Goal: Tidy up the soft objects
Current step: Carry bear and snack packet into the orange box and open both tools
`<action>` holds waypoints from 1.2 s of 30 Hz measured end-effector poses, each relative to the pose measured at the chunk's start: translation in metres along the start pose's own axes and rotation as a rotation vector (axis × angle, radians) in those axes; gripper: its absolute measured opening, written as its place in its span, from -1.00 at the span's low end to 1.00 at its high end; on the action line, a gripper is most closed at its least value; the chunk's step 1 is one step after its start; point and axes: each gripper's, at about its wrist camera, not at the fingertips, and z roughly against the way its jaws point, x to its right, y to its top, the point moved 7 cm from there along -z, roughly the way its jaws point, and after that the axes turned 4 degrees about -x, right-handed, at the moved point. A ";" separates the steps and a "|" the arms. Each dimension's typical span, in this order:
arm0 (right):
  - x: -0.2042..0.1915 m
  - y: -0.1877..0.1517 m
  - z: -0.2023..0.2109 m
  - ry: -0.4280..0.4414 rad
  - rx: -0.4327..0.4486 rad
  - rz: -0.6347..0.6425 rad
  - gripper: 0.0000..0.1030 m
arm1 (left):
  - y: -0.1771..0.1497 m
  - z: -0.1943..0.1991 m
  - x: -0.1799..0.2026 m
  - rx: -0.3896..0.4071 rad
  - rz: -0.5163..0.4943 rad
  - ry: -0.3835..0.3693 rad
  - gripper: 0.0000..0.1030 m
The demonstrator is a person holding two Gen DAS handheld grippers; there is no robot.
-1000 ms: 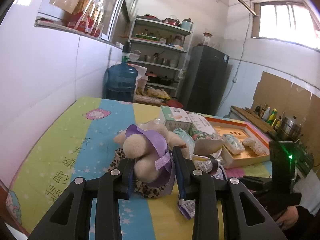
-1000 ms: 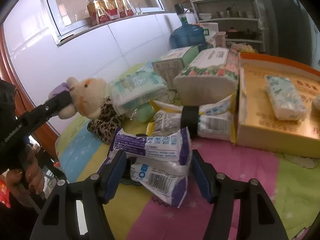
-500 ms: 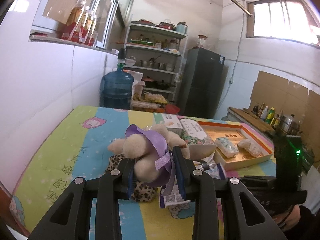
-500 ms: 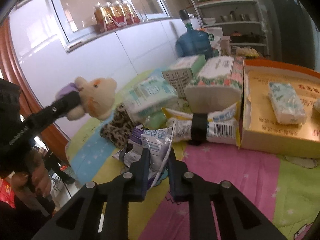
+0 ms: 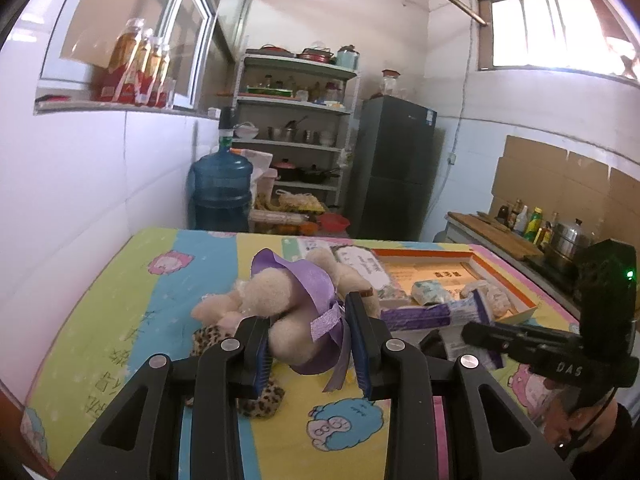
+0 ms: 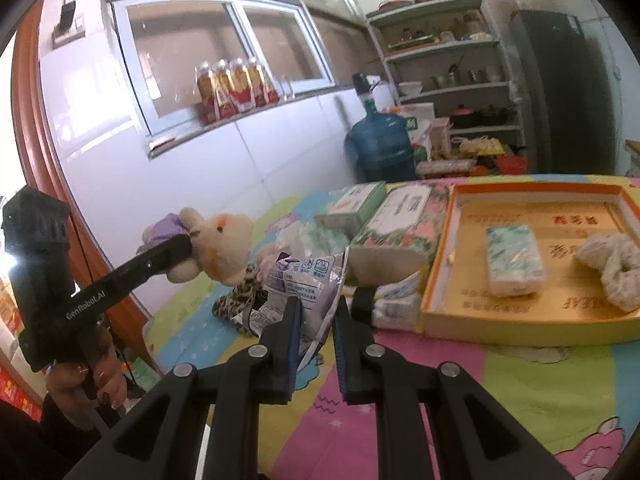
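Observation:
My left gripper (image 5: 306,312) is shut on a beige plush toy with a purple ribbon (image 5: 288,300) and holds it above the colourful table mat; the toy also shows in the right wrist view (image 6: 218,250). My right gripper (image 6: 316,308) is shut on a purple-and-white tissue pack (image 6: 306,280), lifted off the table; it also shows in the left wrist view (image 5: 432,312). An orange-rimmed tray (image 6: 440,248) holds a small tissue pack (image 6: 514,264) and a fluffy white scrunchie (image 6: 612,268).
A leopard-print soft item (image 5: 260,396) lies on the mat under the toy. Two tissue boxes (image 6: 404,216) and more tissue packs (image 6: 394,304) sit beside the tray. A water jug (image 5: 220,192), shelves and a fridge stand beyond the table.
My right gripper closed on the purple-and-white tissue pack and lifted it off the table. Both grippers rose, the left still holding the plush toy.

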 end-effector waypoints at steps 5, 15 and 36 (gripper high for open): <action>0.015 0.010 0.025 -0.038 0.066 -0.014 -0.70 | 0.010 -0.005 0.017 0.005 -0.024 -0.017 -0.35; 0.065 0.022 0.065 -0.151 0.160 -0.077 -0.70 | 0.027 -0.032 0.059 -0.030 -0.061 -0.064 -0.35; 0.179 0.047 0.123 -0.372 0.302 -0.192 -0.69 | 0.047 -0.128 0.183 -0.092 -0.073 -0.241 -0.35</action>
